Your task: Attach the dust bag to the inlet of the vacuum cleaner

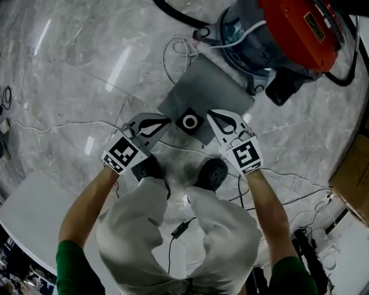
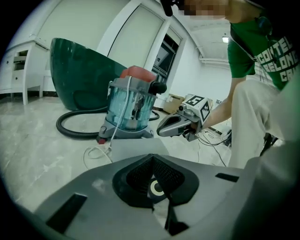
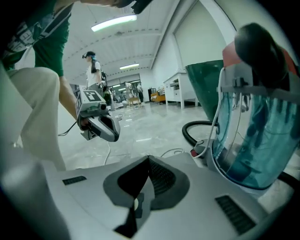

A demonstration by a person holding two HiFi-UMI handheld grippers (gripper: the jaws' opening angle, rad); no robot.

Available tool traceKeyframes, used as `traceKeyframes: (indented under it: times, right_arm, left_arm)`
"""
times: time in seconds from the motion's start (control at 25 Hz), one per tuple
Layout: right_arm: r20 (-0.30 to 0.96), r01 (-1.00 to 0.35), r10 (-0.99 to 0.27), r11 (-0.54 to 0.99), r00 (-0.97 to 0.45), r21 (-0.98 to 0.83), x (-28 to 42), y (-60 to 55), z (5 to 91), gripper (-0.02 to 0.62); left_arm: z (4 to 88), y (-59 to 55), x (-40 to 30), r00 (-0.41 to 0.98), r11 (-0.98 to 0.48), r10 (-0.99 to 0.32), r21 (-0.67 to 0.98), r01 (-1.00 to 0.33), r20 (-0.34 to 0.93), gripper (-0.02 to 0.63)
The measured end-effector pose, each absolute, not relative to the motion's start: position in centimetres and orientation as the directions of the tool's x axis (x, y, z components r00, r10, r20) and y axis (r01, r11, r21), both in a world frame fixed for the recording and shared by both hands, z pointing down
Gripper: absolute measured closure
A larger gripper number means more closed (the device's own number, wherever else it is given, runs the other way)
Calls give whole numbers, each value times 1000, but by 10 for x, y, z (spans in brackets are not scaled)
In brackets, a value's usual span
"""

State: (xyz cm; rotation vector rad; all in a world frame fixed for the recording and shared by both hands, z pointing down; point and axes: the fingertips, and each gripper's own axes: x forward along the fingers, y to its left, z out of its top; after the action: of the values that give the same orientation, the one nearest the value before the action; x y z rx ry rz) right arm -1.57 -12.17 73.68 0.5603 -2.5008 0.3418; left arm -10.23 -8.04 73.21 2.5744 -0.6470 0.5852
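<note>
The grey dust bag lies flat on the marble floor, and its black collar with a white ring is at the end nearest me. My left gripper is shut just left of the collar. On the collar's other side my right gripper is shut too. Neither one holds anything. The vacuum cleaner, red-lidded with a clear blue-green tank, stands beyond the bag. In the left gripper view the shut jaws point at the ring, with the bag, the vacuum and the right gripper behind. The right gripper view shows its shut jaws, the left gripper and the tank.
A black hose and a white cord lie by the vacuum. A big green tub stands behind it. Thin cables run across the floor at right, near a cardboard box. My knees are just behind the grippers.
</note>
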Motion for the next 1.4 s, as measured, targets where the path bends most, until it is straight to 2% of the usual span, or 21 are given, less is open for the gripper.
traceKeyframes:
  times: [0.28, 0.48, 0.84, 1.08, 1.4]
  right_arm:
    - [470, -400, -321, 913, -822, -76, -30, -146, 805, 588]
    - [454, -432, -351, 898, -819, -85, -31, -154, 836, 588]
    - [473, -472, -370, 874, -799, -114, -19, -141, 838, 588]
    - [495, -467, -363, 879, -790, -100, -12, -108, 844, 588]
    - [546, -362, -263, 928, -795, -81, -24, -39, 870, 584]
  left_arm:
    - [816, -87, -84, 840, -859, -317, 242, -451, 441, 603]
    - [855, -84, -72, 866, -886, -279, 236, -399, 416, 603]
    - [859, -80, -62, 886, -904, -245, 237, -355, 394, 603]
    - [872, -63, -60, 879, -922, -211, 211, -324, 427, 603]
    - [890, -36, -69, 859, -930, -176, 205, -305, 481, 603]
